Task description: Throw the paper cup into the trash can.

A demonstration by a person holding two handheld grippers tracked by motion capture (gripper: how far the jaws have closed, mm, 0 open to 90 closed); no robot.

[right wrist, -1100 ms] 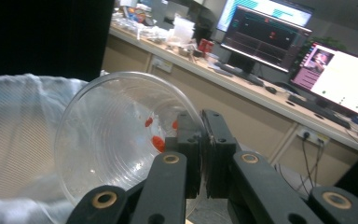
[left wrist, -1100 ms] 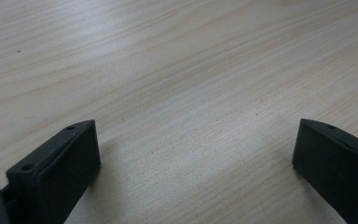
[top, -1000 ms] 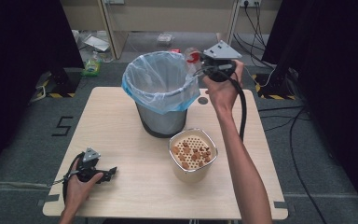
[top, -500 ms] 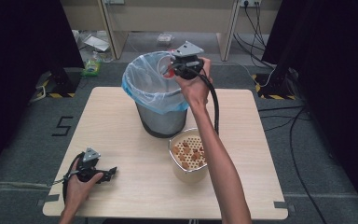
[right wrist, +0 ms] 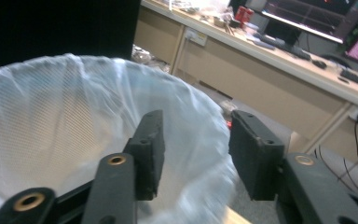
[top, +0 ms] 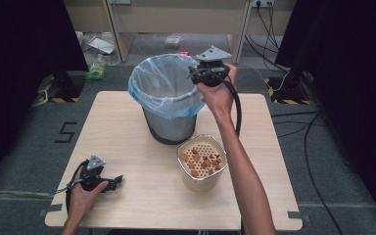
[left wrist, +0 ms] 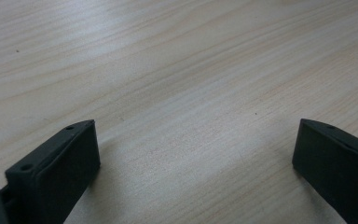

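Here the right tool (top: 194,74) is held over the rim of the bin (top: 169,100), and its jaws, which have just been opening, are seen half spread with nothing between them; the white liner (right wrist: 70,121) lies directly below and ahead of them. The tub (top: 201,164) of brown bits stands on the surface (top: 127,147) below that tool, beside the bin. The left tool (top: 115,182) is rested on the surface, jaws spread wide and empty.

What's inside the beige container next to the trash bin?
The beige container holds a perforated insert dotted with small brown pieces, clustered toward its right side. Whatever sits beneath that insert is covered, so it cannot be told.
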